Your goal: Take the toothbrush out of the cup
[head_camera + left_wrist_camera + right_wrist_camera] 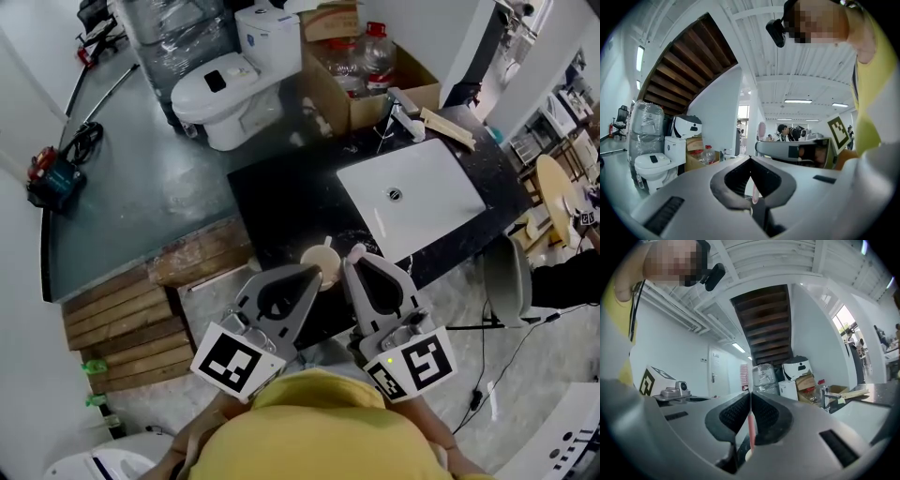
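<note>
One cup [317,259], one toothbrush [751,427], one sink [431,202]

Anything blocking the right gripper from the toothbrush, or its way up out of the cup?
Nothing visible. The right gripper has its fingers shut on the toothbrush. The left gripper sits at the cup's left rim, not over it.

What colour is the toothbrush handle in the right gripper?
Pink toothbrush handle; clearest in right gripper view.
</note>
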The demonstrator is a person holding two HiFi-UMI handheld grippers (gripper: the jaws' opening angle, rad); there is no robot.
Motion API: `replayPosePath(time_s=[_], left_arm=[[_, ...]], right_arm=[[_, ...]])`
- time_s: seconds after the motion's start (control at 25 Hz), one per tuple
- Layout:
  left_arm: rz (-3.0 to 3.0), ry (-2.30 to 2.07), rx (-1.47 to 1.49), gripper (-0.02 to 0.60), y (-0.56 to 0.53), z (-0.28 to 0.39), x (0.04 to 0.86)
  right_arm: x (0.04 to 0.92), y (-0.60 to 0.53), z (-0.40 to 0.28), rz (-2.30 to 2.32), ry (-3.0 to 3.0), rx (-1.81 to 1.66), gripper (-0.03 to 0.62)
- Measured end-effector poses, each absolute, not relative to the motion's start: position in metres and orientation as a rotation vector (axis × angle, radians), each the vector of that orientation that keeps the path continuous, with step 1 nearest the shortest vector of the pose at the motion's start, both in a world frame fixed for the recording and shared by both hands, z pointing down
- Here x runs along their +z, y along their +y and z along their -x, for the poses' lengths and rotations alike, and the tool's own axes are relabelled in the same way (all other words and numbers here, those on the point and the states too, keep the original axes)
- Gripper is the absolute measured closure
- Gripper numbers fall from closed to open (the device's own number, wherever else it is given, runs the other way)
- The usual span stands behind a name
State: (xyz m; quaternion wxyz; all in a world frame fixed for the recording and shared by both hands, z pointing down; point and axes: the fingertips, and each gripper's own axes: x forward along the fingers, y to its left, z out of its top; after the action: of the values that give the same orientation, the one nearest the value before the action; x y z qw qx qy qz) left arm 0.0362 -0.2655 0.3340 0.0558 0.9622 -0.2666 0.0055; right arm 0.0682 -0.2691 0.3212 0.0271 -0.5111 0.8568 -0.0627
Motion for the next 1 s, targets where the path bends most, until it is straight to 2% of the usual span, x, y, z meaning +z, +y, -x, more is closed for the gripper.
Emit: replayPosePath(time_s=[0.52,1.0], left_arm=[[-2.987,-0.823,-0.052,0.572,-0.252,-0.034,0.299],[-3.008,-0.785,-0.058,0.572,-0.25,-0.039,0.293]], right_arm=[[0.293,-0.244,-0.056,1.521,2.719,-0.077,0.565],[0.299,-0.246,-0.055,1.503,2.734,-0.138,0.565]])
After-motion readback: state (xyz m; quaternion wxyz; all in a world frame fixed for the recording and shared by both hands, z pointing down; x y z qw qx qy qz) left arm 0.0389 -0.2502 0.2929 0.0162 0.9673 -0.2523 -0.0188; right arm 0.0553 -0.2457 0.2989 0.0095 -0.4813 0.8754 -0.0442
